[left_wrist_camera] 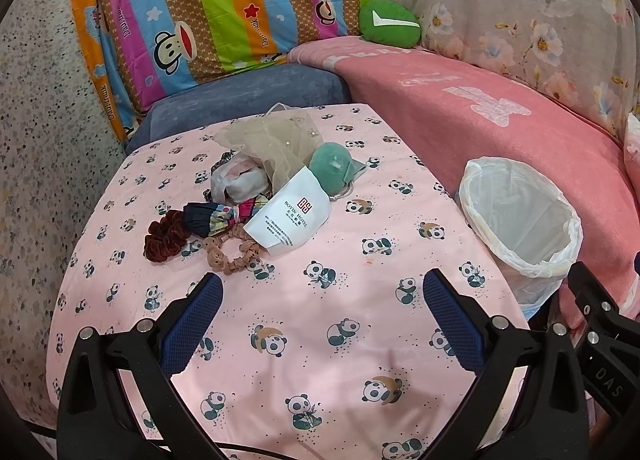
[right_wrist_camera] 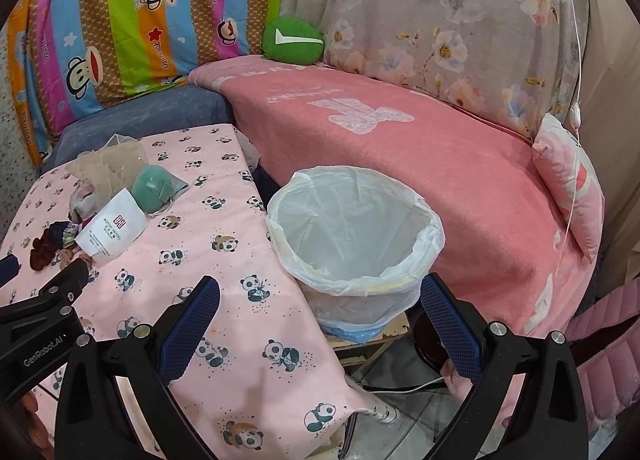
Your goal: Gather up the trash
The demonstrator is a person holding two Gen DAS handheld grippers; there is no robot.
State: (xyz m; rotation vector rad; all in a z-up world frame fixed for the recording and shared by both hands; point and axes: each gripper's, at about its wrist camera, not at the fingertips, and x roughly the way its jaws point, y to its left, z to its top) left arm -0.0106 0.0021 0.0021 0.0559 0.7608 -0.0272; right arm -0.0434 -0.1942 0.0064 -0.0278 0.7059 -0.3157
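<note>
Left gripper (left_wrist_camera: 322,286) is hovering low over the near part of the pink panda-print tabletop (left_wrist_camera: 304,360), jaws wide apart, gripping nothing. Right gripper (right_wrist_camera: 320,294) is hanging at the tabletop's right edge, jaws likewise apart, framing the round bin with a white plastic liner (right_wrist_camera: 352,228). White paper sachet (left_wrist_camera: 290,216) is lying tilted, long axis running near-left to far-right, lettering reading "BOYIN HOTEL", touching the clutter at far left.
</note>
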